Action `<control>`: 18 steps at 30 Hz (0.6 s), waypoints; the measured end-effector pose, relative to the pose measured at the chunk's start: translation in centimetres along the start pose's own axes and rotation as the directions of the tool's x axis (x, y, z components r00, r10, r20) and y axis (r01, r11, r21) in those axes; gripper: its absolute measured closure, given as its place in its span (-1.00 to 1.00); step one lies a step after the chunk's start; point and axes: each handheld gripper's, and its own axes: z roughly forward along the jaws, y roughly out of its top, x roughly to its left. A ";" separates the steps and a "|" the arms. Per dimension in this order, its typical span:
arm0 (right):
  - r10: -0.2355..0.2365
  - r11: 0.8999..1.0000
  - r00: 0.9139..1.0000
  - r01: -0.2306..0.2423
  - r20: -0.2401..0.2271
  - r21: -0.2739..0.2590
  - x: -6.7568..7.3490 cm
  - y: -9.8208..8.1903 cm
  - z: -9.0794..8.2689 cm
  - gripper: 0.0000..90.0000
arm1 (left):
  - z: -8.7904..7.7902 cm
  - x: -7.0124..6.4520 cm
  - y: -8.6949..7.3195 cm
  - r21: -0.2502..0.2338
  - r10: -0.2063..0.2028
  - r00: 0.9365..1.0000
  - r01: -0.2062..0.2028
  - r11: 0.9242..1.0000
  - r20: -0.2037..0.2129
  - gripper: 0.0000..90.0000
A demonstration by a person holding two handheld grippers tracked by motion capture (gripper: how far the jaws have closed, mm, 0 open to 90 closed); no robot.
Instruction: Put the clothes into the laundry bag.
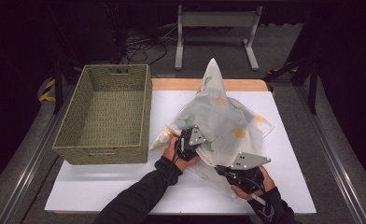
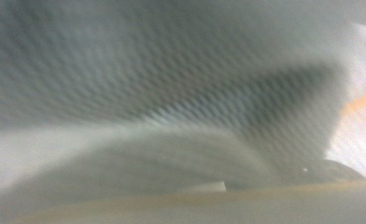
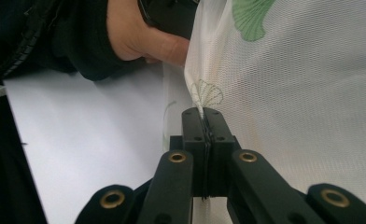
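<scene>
Your right gripper (image 3: 203, 113) is clamped on an edge of the cloth (image 1: 221, 116), right of the basket (image 1: 107, 112) on the table (image 1: 125, 184); your left gripper (image 1: 186, 140) is closed too, its jaws buried in cloth, their hold hidden by blur.

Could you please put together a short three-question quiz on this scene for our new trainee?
1. True or false: the right gripper is shut on the edge of the sheer cloth.
2. Where does the woven basket stand? A) left of the cloth B) on top of the cloth C) on the floor
3. Fill in: the cloth is printed with green and ______ leaves.

Key: 1 true; 2 A; 3 yellow. Note that the left gripper is also closed into the cloth, which is bunched around it.
</scene>
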 end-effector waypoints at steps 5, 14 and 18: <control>0.014 1.000 0.999 -0.015 0.040 0.026 -0.9 -0.8 0.1 0.99 | -0.6 0.0 -0.3 0.015 -0.005 1.000 0.005 1.000 0.028 0.84; 0.027 1.000 0.999 -0.027 0.039 -0.006 -1.0 -0.5 -0.7 0.99 | -6.0 0.0 -3.1 0.054 0.025 0.998 -0.029 0.998 0.065 -0.03; 0.040 0.999 0.998 -0.039 0.042 -0.028 -1.2 -0.4 -1.4 0.99 | -9.0 -0.3 -4.3 0.052 0.062 0.995 -0.067 0.996 0.079 -0.10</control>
